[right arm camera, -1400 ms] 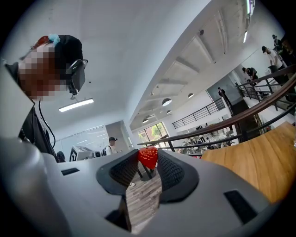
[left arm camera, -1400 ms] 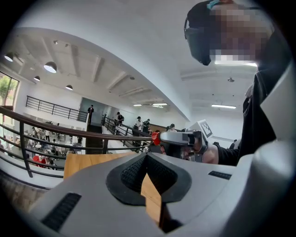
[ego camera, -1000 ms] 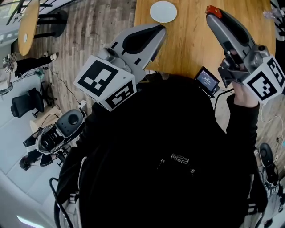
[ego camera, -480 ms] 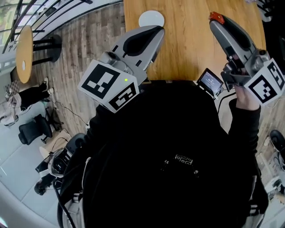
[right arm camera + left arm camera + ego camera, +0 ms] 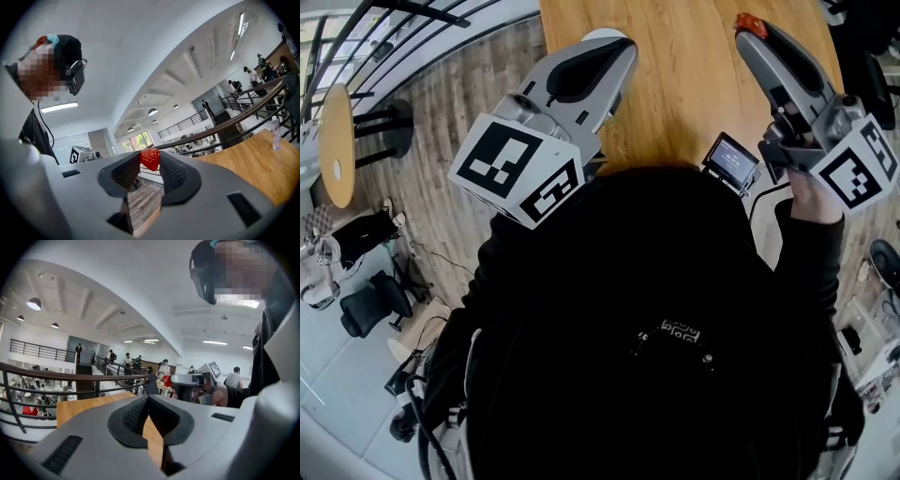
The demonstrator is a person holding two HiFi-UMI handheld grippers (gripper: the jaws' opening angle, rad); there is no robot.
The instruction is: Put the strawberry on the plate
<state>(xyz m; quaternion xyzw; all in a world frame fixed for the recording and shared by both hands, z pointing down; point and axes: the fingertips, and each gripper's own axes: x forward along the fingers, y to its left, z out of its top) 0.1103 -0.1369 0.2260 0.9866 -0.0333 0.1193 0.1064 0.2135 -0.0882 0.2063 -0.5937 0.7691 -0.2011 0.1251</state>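
A red strawberry (image 5: 150,159) is pinched between the tips of my right gripper (image 5: 149,165), which is shut on it. In the head view that strawberry (image 5: 747,22) rides at the tip of the right gripper (image 5: 753,31), above the wooden table (image 5: 694,84). The white plate (image 5: 598,35) lies far back on the table, mostly hidden behind the tip of my left gripper (image 5: 621,49). In its own view the left gripper (image 5: 148,398) has its tips together with nothing between them. That view also catches the right gripper (image 5: 180,379) with the strawberry (image 5: 167,380).
A small screen device (image 5: 731,161) sits at the table's near edge by the person's chest. A water bottle (image 5: 275,136) stands on the table (image 5: 248,164), with a railing (image 5: 243,117) behind it. Wood floor and a round side table (image 5: 336,141) lie to the left.
The left gripper has swung across so that its tip now covers most of the plate. The right gripper still holds the strawberry at about the same spot.
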